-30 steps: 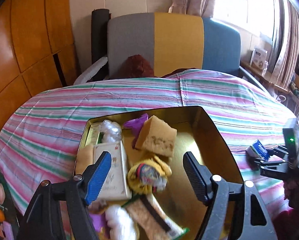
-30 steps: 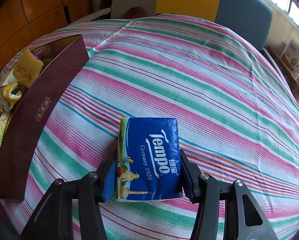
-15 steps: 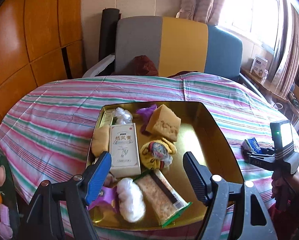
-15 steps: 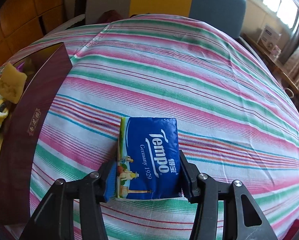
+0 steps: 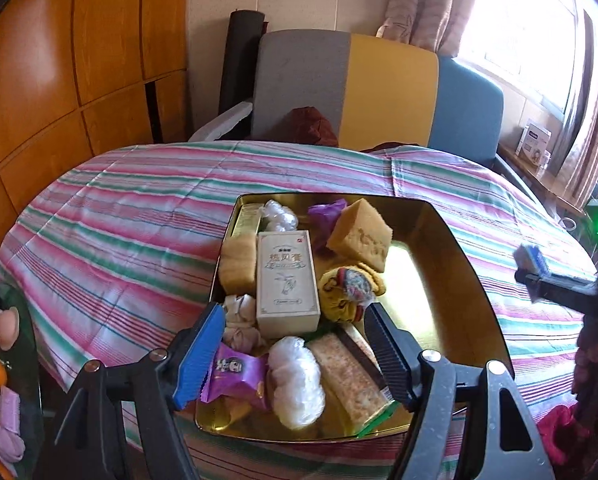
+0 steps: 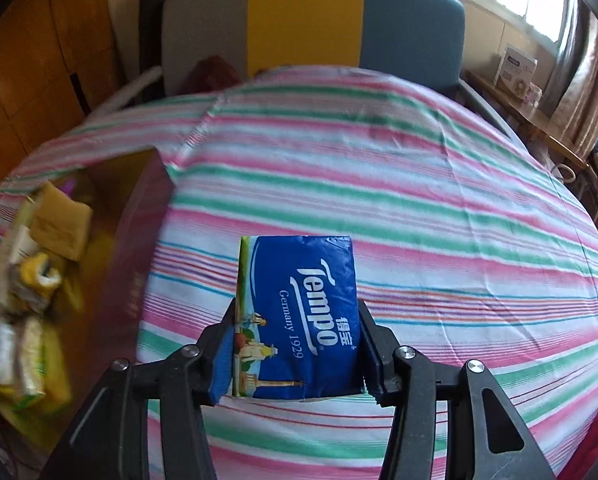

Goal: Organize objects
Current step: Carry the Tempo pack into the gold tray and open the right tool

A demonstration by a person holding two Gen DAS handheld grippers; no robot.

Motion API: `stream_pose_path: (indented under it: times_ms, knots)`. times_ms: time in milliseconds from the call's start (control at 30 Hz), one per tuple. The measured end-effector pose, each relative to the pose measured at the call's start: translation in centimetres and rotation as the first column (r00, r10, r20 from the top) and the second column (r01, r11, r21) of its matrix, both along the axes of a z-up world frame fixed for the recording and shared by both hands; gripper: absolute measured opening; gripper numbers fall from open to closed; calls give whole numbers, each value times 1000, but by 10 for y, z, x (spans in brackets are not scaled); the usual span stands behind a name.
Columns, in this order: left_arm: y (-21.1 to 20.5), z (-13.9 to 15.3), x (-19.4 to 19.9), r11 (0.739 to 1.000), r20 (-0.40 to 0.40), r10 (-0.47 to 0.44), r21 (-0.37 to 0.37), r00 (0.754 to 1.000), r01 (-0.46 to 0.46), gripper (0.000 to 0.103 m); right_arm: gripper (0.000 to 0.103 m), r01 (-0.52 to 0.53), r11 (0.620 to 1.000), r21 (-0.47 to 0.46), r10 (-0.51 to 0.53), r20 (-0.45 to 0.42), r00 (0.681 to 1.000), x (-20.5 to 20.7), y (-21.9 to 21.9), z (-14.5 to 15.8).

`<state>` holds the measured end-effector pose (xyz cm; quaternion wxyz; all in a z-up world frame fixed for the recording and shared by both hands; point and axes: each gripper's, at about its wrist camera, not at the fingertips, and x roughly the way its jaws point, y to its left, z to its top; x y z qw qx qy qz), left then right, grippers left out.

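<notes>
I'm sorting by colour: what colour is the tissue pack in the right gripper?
Blue tissue pack; clearest in the right wrist view.

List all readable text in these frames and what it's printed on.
"Tempo" – blue plastic tissue pack clamped in the right hand-held gripper.
"Germany 1929" – same pack, under the brand.
Two white Chinese characters beside the brand: too small to read surely.
Beige upright carton in the gold metal tin: Chinese title, blurred.
Purple snack wrapper: print unreadable.
White box on the window shelf: unreadable.
</notes>
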<state>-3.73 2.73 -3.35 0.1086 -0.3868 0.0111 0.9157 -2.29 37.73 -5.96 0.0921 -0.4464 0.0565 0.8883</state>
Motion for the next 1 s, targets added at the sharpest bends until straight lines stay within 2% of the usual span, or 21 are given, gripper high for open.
stream_pose_path:
  times_ms: [200,367,667,767,833,867,933,1000]
  knots:
    - [-18,-9,-2,999,32,41,12,999,-41,73,52,-194,981,-30,191,-81,978,-5,-78,36]
    - [-43,-11,-2,995,45,98,24,994,-99,73,53,-302,952,-53,299,-47,953,-17,-136,28]
    - [-84,-24,-5,976,84,212,19,974,-215,73,53,-288,953,-92,297,106,949,-47,-176,-23]
    - [-84,-26,-6,974,81,225,-6,971,-226,73,54,-287,956,-62,293,144,945,-49,-188,-35]
    - [-82,-25,-6,969,57,244,-56,968,-241,74,64,-292,955,-62,298,168,940,-49,-193,-42]
    - [-80,-25,-6,965,44,253,-80,967,-249,74,73,-295,953,-67,303,172,937,-48,-194,-44]
    - [-79,-23,-5,955,17,275,-117,961,-271,74,75,-294,954,-65,301,161,940,-43,-191,-44]
    - [-81,-15,-3,951,-18,289,-107,957,-289,74,79,-283,958,-53,288,135,948,-38,-190,-38]
